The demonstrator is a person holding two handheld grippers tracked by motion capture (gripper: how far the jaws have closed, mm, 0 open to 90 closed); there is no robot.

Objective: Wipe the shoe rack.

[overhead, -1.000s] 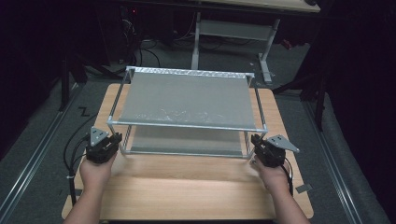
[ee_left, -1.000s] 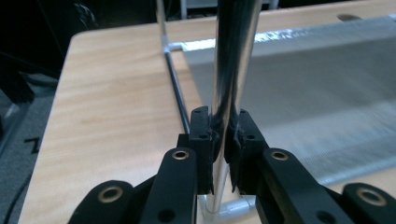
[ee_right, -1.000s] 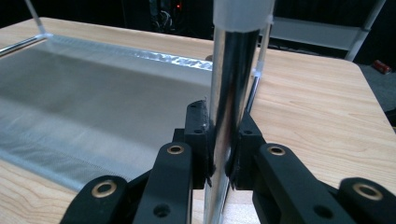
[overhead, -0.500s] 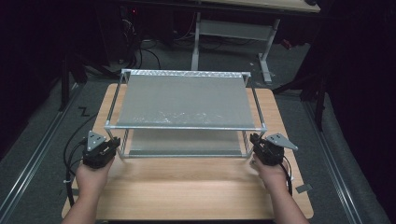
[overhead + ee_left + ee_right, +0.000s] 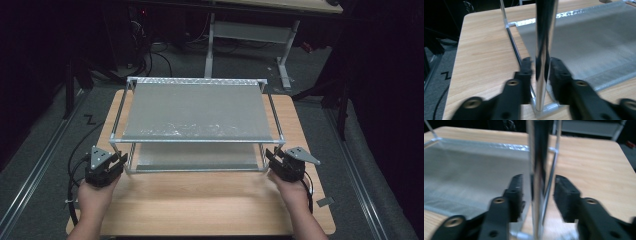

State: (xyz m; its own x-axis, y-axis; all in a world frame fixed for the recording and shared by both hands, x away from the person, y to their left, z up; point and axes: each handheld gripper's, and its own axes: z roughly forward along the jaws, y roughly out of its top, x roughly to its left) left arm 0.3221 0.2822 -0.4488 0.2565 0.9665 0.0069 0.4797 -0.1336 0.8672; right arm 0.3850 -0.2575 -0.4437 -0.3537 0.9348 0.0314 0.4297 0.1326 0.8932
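A two-tier metal rack (image 5: 195, 112) stands upright in the middle of the wooden table (image 5: 200, 200), its long axis running left to right across the table and its short axis running near to far. Its grey mesh shelves lie level, one above the other, and its chrome posts rise straight up at the corners. The left gripper (image 5: 120, 161) sits at the near left corner of the rack, and in the left gripper view its black jaws stand on either side of the near left post (image 5: 543, 50); they have just been opening, a narrow gap shows at each side, and the pads do not press on the post. The right gripper (image 5: 271, 159) sits at the near right corner, and in the right gripper view the near right post (image 5: 537, 177) stands between its jaws, which have also just been opening and are clearly spread, with a wider gap on each side. Each gripper is held in a hand near the near edge of the table, with the rack just beyond them.
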